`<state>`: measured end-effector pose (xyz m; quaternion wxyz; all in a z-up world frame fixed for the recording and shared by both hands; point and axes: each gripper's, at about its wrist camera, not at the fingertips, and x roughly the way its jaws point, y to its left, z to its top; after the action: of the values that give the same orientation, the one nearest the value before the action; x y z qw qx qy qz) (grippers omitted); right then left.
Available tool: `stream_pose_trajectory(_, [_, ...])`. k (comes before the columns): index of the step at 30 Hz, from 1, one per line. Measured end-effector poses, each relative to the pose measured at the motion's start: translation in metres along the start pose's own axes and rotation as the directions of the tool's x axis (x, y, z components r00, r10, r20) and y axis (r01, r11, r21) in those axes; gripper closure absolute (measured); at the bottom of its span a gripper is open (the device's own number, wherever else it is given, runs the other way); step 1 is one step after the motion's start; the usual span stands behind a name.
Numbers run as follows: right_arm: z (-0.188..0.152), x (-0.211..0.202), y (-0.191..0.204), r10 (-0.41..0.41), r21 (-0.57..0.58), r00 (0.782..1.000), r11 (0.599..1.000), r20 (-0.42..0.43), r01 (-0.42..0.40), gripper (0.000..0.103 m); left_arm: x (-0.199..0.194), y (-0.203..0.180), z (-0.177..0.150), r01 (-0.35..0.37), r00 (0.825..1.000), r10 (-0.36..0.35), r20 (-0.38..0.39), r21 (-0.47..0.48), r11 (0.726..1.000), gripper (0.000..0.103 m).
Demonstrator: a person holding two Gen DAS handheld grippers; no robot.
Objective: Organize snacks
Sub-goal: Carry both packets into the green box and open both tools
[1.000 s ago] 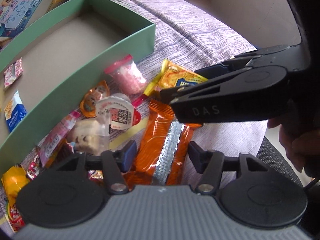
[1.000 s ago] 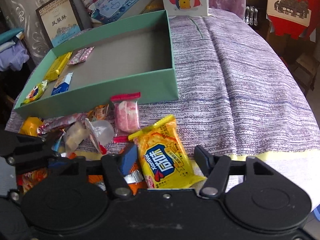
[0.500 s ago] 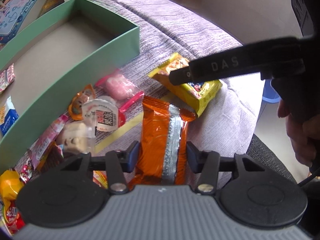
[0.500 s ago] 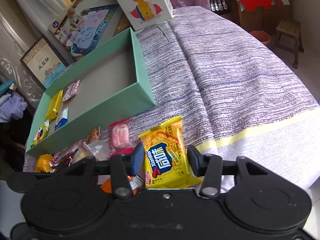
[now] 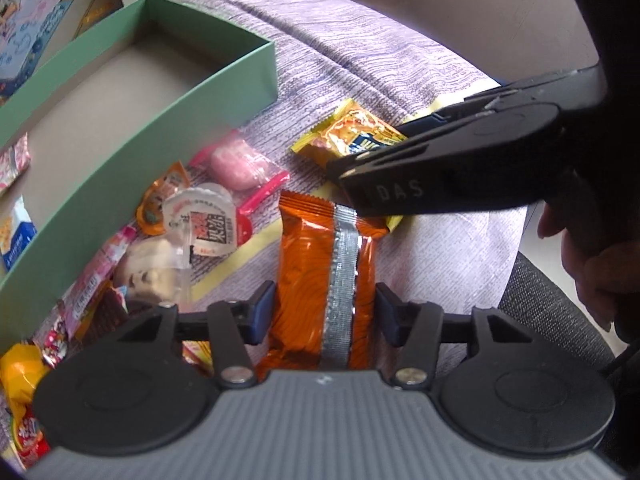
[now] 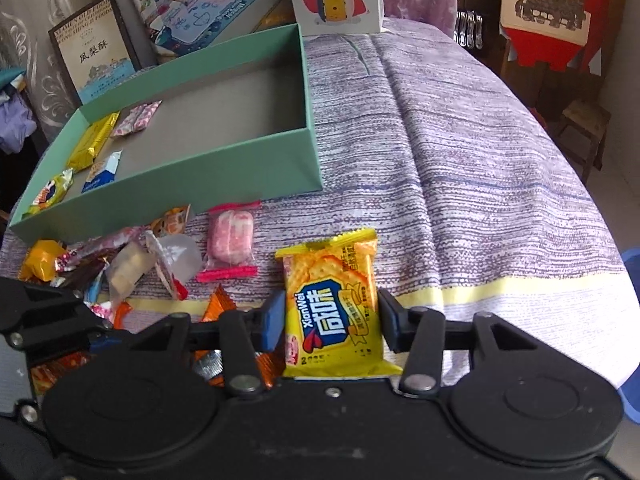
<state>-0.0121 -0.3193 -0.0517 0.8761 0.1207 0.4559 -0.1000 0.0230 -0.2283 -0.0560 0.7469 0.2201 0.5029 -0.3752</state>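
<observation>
Snack packets gripped in both hand-held tools above a table covered with a purple woven cloth point(image 6: 460, 128). Left gripper point(image 5: 325, 316) points steeply down; an orange foil packet point(image 5: 320, 264) with a silver seam stands lengthwise between its blue-padded fingers point(image 5: 262, 312), both pads pressing on the packet's sides, jaws about half closed. Right gripper point(image 6: 331, 320) is likewise tilted downward; a yellow cracker packet point(image 6: 334, 300) sits upright between its pads, which touch its two long edges. In the left wrist view the right gripper point(image 5: 360, 158) crosses the upper right of the frame, borne by a hand point(image 5: 588, 264) at the far right edge, with the yellow cracker packet point(image 5: 348, 136) at its tip. Beyond both tools lies a loose heap of sweets, among them a pink wrapped candy point(image 6: 230, 238) and a clear jelly cup point(image 5: 200, 220). Behind the heap stands an open green box point(image 6: 224, 172), its far left end holding a few small packets, the rest of its floor bare.
</observation>
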Motion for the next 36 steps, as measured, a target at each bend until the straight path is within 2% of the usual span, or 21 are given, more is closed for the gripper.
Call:
stream_pose_trajectory(5, [0.011, -0.016, -0.02, 0.043, 0.113, 0.999, 0.993, 0.025, -0.046, 0.057, -0.016, 0.017, 0.001, 0.036, 0.999, -0.033, 0.034, -0.089, 0.995, 0.055])
stream_pose_trajectory(10, [0.03, -0.036, -0.034, 0.072, 0.162, 0.995, 0.983, 0.071, -0.083, 0.057, -0.05, 0.039, 0.011, 0.082, 0.99, -0.062, 0.124, -0.164, 0.983, 0.055])
stream_pose_trajectory(14, [0.048, -0.044, -0.03, 0.109, 0.174, 0.989, 0.977, 0.099, -0.126, 0.057, -0.072, 0.061, 0.023, 0.079, 0.979, -0.034, 0.199, -0.222, 0.972, 0.055])
stream_pose_trajectory(18, [0.066, -0.044, -0.017, 0.141, 0.157, 0.983, 0.975, 0.117, -0.158, 0.057, -0.081, 0.091, 0.032, 0.061, 0.972, 0.01, 0.233, -0.299, 0.952, 0.055])
stream_pose_trajectory(27, [0.113, -0.015, 0.019, 0.197, 0.122, 0.974, 0.97, 0.111, -0.21, 0.057, -0.075, 0.151, 0.061, -0.012, 0.962, 0.125, 0.243, -0.42, 0.908, 0.055])
stream_pose_trajectory(36, [0.149, 0.026, 0.039, 0.199, 0.089, 0.977, 0.975, 0.074, -0.205, 0.056, -0.032, 0.176, 0.091, -0.022, 0.966, 0.147, 0.212, -0.503, 0.864, 0.055])
